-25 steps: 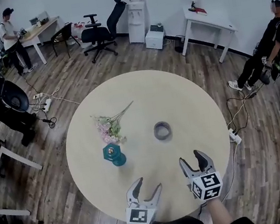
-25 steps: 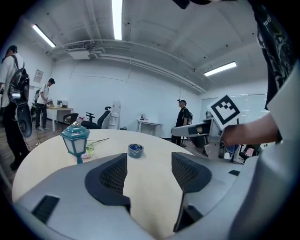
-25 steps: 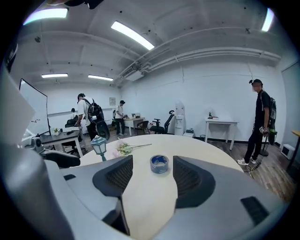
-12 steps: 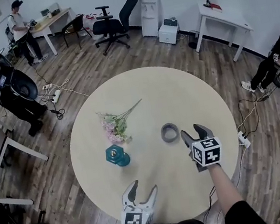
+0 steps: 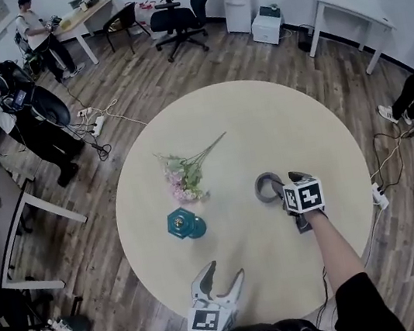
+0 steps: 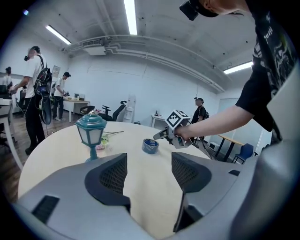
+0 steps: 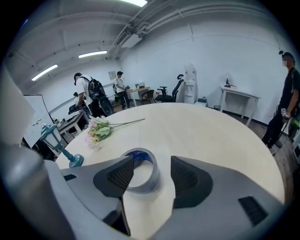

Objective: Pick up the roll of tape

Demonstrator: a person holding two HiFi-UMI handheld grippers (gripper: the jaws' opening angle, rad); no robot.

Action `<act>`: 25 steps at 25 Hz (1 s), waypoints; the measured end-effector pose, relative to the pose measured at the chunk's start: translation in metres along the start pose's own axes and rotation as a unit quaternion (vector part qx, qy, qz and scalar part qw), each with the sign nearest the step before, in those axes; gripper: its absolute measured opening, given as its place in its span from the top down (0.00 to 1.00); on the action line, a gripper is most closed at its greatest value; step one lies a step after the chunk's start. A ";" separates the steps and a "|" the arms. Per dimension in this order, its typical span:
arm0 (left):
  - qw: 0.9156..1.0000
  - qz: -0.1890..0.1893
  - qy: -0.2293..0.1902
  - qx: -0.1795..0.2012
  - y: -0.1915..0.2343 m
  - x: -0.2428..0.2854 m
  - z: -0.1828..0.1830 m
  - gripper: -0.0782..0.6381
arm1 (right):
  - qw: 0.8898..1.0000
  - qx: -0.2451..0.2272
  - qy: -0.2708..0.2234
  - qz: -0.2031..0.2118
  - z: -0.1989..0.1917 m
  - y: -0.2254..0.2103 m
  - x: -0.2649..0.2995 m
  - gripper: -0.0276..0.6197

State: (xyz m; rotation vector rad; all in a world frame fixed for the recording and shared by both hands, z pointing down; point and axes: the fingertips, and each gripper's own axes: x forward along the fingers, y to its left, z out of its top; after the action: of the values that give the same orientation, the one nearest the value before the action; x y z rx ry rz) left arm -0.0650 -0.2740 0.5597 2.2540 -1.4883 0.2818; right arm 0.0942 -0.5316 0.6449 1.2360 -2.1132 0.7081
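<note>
The grey roll of tape lies flat on the round beige table, right of centre. My right gripper reaches down onto it from the near side, jaws open. In the right gripper view the tape sits just ahead of the right gripper, its near rim between the two pads and the left pad over its left wall; neither pad presses on it. The left gripper hovers open and empty at the table's near edge. From the left gripper view, the tape and the right gripper show beyond.
A teal lantern stands left of the tape, with a bunch of pink flowers lying behind it. Around the table are people, an office chair, a white desk and a power strip with cables on the floor.
My right gripper has travelled forward and down from the table's near edge to the tape. The left gripper has shifted only a little near the edge.
</note>
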 end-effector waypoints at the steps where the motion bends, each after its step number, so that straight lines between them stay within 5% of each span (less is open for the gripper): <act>1: 1.000 0.001 0.001 0.000 0.000 0.000 0.000 0.46 | 1.000 0.003 0.011 0.001 -0.003 0.001 0.007 0.57; 7: 1.000 -0.012 -0.002 0.020 -0.007 0.007 0.004 0.46 | 0.998 0.026 0.058 -0.004 -0.024 0.000 0.037 0.60; 13: 1.000 -0.013 0.007 0.009 -0.005 0.012 0.002 0.46 | 0.997 0.046 0.055 -0.034 -0.023 -0.007 0.045 0.84; 25: 1.000 -0.009 -0.002 0.014 0.000 0.011 0.004 0.46 | 0.997 0.036 0.013 -0.064 -0.004 -0.010 0.028 0.86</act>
State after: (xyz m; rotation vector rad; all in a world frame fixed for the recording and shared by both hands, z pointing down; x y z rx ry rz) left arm -0.0613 -0.2850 0.5604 2.2903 -1.4736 0.2962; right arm 0.0924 -0.5494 0.6690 1.3804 -1.9820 0.7448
